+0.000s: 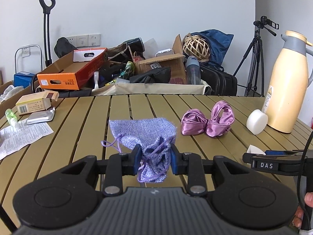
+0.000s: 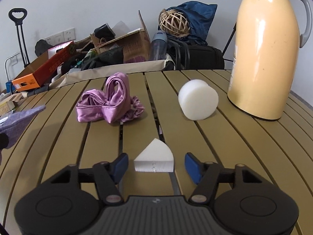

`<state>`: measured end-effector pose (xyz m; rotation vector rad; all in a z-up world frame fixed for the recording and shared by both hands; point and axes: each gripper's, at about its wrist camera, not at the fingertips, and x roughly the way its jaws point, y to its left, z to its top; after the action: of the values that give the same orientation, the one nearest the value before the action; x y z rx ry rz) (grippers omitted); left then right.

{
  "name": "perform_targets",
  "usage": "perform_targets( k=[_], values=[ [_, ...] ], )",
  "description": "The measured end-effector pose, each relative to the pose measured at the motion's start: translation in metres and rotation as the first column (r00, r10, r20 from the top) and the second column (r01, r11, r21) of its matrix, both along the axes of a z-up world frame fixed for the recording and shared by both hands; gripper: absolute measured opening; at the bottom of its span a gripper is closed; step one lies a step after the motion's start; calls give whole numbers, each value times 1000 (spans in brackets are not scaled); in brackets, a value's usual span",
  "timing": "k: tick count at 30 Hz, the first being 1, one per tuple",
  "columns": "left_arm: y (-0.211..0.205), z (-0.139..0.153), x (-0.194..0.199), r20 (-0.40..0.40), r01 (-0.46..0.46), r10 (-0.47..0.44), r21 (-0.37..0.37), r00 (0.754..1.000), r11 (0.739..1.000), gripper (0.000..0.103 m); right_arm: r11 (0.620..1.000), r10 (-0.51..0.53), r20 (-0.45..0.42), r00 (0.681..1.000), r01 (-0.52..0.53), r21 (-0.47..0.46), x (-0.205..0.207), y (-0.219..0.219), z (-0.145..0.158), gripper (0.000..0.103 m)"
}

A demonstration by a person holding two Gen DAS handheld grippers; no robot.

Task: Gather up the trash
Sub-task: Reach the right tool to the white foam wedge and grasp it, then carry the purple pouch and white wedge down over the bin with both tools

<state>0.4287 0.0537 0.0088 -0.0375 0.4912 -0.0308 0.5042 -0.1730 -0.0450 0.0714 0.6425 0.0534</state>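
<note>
Pinching pouch (image 1: 148, 137), left gripper (image 1: 156, 159) (right gripper (image 2: 156, 165) agape).

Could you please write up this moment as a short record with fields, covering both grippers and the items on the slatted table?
left gripper: shut on the lilac drawstring pouch, pinching its gathered neck
right gripper: open, pads on either side of the white foam wedge, not touching it
foam wedge: lying on the slatted table
pink satin scrunchies: loose on the table, beyond the wedge
white foam cylinder: beside the cream thermos jug
papers, box, foil pack: on the table's left side
</note>
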Motion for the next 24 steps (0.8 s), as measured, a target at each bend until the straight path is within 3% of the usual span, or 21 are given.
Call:
perform_targets(
  k=[1, 4, 13, 24],
  values=[
    [0, 0, 0, -1, 0, 0, -1, 1000, 1000, 30, 1000, -4, 4, 1000, 4, -5, -1, 0, 0, 40],
    [-1, 0, 1, -1, 3, -3, -4, 1000, 1000, 30, 1000, -5, 11, 1000, 4, 24, -2, -4, 1, 35],
    [1, 5, -4, 8, 1, -1, -16, 1000, 1000, 30, 995, -27, 46, 999, 22, 101, -12, -19, 7, 31],
    [-4, 25, -35, 43, 8, -7, -14, 999, 1000, 30, 989, -20, 144, 989, -2, 150, -62, -29, 30, 30]
  ],
)
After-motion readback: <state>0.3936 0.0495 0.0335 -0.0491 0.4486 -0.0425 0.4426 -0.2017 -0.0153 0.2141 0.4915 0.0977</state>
